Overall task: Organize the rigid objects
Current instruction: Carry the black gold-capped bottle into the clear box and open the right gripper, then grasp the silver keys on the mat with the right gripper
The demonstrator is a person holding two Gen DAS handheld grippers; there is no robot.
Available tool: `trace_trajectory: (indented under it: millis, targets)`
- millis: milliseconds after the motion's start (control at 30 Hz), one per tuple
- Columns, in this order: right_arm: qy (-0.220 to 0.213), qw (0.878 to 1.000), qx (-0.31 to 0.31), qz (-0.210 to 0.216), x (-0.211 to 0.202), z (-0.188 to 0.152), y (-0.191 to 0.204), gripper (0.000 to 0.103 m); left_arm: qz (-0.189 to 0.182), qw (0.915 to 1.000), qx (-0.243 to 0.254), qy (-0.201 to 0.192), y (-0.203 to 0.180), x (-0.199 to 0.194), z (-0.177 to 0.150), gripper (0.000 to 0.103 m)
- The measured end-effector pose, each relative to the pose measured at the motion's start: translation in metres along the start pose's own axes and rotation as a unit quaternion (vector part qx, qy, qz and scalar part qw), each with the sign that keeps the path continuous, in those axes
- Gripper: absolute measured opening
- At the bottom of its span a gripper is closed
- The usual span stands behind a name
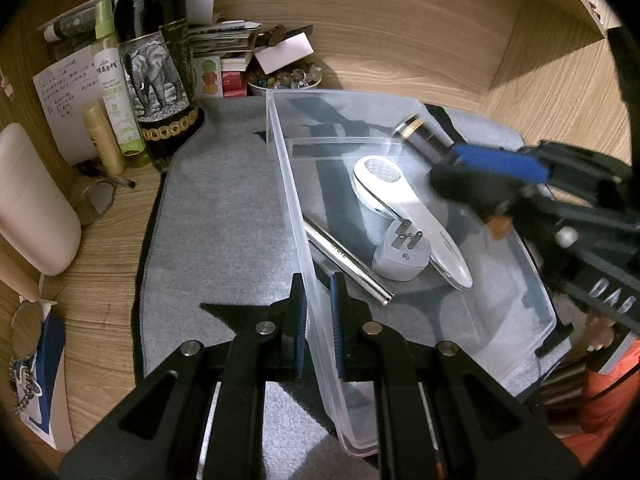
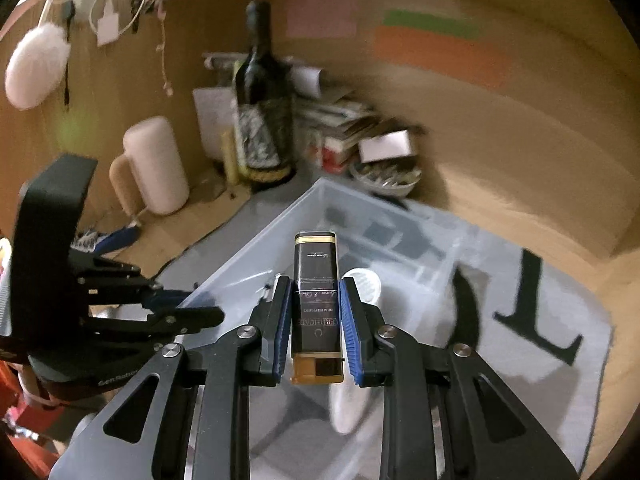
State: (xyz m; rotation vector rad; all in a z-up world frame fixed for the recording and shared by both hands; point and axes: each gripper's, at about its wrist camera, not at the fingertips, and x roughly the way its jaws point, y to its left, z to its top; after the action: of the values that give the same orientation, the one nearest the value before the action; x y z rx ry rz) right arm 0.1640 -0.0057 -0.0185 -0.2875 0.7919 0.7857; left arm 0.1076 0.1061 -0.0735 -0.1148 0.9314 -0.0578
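The left tool (image 1: 319, 288) is clenched on the clear bin's (image 1: 288, 184) near wall, steadying it, while the right tool (image 2: 314, 300), grasping a dark gold-capped tube (image 2: 316, 292), hovers over the bin at three o'clock; next, likely lower and release.

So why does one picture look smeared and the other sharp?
Right wrist view: background bottle and wall streak with motion blur, while the held black tube stays crisp. Left wrist view: mostly sharp, only the right claw blurs; both bend at the edges.

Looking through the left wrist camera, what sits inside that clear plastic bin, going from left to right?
Silver metal tube → white plug adapter → white handheld device → black and gold tube, held at the far right by the right gripper.
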Motion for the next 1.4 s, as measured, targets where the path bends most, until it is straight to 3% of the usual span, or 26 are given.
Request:
trace_trajectory:
  millis: [333,600,800,1100,1200,1400]
  targets:
    - [0.07,0.997,-0.022,0.018,0.036,-0.003,0.017,0.022,-0.005,1.0,0.001,-0.003,0.002,0.0,-0.001,0.011]
    - [0.09,0.995,-0.035,0.014,0.045,-0.008,0.023,0.022,-0.007,1.0,0.001,-0.004,0.003,0.0,-0.001,0.011]
    - [0.067,0.997,-0.026,0.002,0.035,-0.005,0.016,0.041,-0.007,1.0,0.001,-0.004,0.003,0.0,-0.001,0.011]
    - [0.033,0.999,-0.012,-0.027,0.009,-0.004,0.004,0.047,-0.004,1.0,0.003,-0.003,0.003,0.0,-0.002,0.011]
    - [0.018,0.999,-0.009,-0.04,-0.002,-0.006,-0.001,0.056,-0.002,1.0,0.003,-0.003,0.002,0.0,-0.002,0.011]
    - [-0.007,0.998,0.006,-0.067,-0.029,-0.011,-0.017,0.056,0.001,1.0,0.004,-0.001,0.001,0.0,-0.002,0.011]
